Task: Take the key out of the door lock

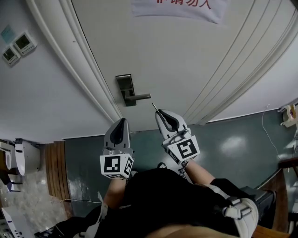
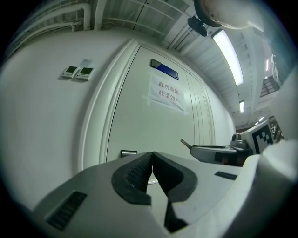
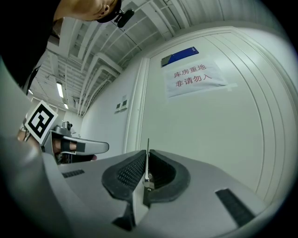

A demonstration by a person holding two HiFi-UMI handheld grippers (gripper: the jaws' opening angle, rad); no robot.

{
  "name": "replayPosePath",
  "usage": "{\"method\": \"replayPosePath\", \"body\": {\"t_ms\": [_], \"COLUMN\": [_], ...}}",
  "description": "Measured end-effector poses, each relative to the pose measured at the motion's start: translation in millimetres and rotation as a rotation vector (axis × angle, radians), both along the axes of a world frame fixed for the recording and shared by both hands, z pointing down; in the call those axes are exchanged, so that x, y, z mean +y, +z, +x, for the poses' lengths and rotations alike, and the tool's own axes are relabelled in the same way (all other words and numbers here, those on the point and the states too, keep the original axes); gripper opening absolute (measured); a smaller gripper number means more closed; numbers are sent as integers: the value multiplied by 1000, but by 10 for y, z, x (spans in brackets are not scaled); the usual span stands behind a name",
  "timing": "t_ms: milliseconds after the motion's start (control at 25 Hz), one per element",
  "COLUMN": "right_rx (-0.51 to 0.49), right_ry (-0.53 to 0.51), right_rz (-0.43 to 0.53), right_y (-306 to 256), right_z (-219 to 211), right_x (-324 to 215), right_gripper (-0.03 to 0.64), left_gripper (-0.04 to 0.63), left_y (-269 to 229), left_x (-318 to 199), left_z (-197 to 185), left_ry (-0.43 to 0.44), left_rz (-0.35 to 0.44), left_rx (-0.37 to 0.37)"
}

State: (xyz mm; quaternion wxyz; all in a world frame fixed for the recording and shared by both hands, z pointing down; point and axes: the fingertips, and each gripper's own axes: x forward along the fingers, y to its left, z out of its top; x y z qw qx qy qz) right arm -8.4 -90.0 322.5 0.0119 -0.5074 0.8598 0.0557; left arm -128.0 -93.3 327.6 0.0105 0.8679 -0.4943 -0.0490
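Observation:
The dark metal lock plate with its lever handle (image 1: 127,91) sits on the white door (image 1: 186,56). My right gripper (image 1: 159,112) is shut on the key (image 1: 154,107), whose thin blade sticks out past the jaw tips, clear of the lock and a little to its right. In the right gripper view the key (image 3: 147,155) stands upright between the pads (image 3: 132,172). My left gripper (image 1: 123,121) hovers just below the lock, shut with nothing in it; its pads (image 2: 139,172) meet. The left gripper view shows the lock plate (image 2: 128,153) beyond them and the key (image 2: 185,143) at the right.
A paper notice (image 1: 179,7) with red print hangs on the door. Two wall control panels (image 1: 18,46) are left of the door frame (image 1: 79,65). A wooden strip (image 1: 56,172) and white fittings lie at the lower left, a cable (image 1: 263,135) on the dark floor at the right.

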Motion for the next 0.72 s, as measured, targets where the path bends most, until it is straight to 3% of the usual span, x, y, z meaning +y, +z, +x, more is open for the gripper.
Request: {"method": "replayPosePath", "body": {"t_ms": [720], "right_rx": [-6], "right_ry": [51], "right_rz": [-21], "right_y": [148], "right_z": [4], "right_x": [-101], "right_gripper": [31], "left_gripper": [25], "left_y": [101], "left_x": [-115], "left_z": [-78], "left_ry": [16], "left_rz": [4], "left_rx": [2]}}
